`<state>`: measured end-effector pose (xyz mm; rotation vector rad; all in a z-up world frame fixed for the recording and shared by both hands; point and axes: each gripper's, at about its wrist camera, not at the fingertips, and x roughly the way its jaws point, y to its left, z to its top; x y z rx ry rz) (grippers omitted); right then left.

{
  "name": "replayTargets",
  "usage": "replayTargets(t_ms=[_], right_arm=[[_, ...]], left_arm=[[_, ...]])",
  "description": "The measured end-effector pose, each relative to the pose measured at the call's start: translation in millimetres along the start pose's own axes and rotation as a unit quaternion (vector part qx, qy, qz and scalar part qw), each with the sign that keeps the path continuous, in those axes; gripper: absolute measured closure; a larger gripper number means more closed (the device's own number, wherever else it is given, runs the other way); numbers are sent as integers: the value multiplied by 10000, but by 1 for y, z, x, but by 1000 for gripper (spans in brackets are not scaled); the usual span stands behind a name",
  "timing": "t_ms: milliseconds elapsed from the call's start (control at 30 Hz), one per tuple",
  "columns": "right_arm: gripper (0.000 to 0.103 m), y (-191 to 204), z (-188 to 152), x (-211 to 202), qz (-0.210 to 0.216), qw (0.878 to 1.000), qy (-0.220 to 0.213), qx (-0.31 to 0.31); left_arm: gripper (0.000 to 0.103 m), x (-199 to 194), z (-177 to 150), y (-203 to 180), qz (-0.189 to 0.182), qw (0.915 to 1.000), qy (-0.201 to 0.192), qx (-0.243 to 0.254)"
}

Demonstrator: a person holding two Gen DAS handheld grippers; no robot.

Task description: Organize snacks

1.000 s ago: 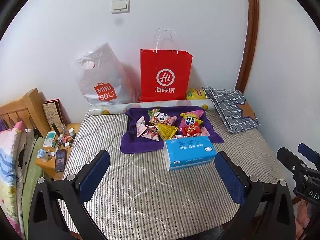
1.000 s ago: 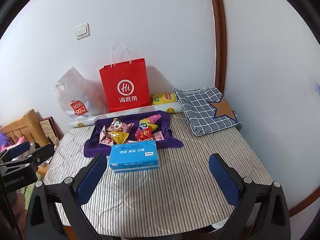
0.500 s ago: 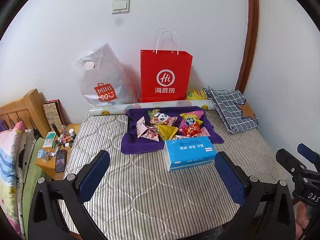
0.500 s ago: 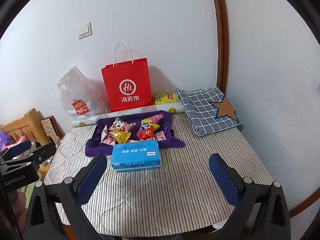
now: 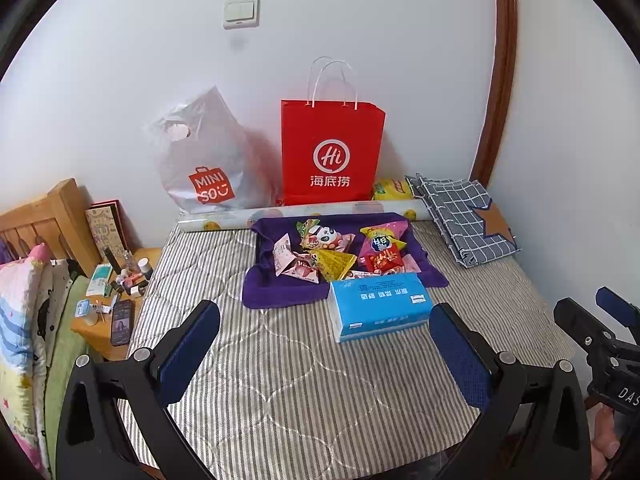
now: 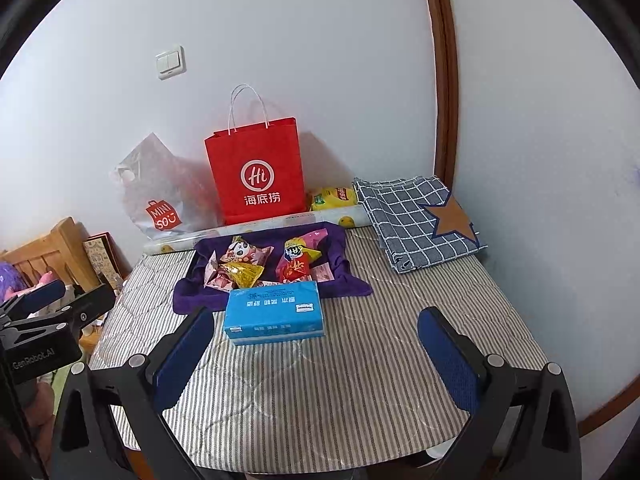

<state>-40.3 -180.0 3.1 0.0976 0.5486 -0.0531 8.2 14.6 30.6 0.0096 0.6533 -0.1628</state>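
Note:
Several snack packets (image 5: 340, 250) (image 6: 260, 262) lie in a heap on a purple cloth (image 5: 268, 292) (image 6: 188, 294) in the middle of a striped mattress (image 5: 280, 380) (image 6: 340, 380). A blue tissue pack (image 5: 380, 306) (image 6: 274, 314) sits just in front of the cloth. A yellow snack bag (image 5: 392, 189) (image 6: 334, 197) rests by the wall. My left gripper (image 5: 324, 344) hangs open over the near mattress, short of the tissue pack. My right gripper (image 6: 314, 344) is also open and holds nothing.
A red paper bag (image 5: 332, 152) (image 6: 256, 172) and a white plastic bag (image 5: 200, 160) (image 6: 156, 192) stand against the wall behind a patterned roll (image 5: 280, 214). A folded checked cloth (image 5: 464, 220) (image 6: 416, 220) lies at the right. A cluttered wooden bedside table (image 5: 112, 308) stands left.
The right wrist view has shifted a little, so the scene sits slightly further right and lower. The left gripper has hardly moved. Nothing on the mattress has been touched.

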Motion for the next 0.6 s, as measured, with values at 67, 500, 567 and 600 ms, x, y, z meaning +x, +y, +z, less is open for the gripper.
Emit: replayTargets(t_ms=[67,500,567,600], right_arm=[[0,0,0,0,1,10000,-4,18],[0,-4,5,11,106,9999,55,25],[0,-5,6,13,115,9999,56,17],[0,-5,6,14,124,9999,51,8]], left_arm=[[0,0,0,1,0,10000,-5,-11],[0,12,6,5,77,10000,-7,-62],[0,15,7,5,95,9999,-13,-59],[0,17,7,5,119,9999,-21,-60]])
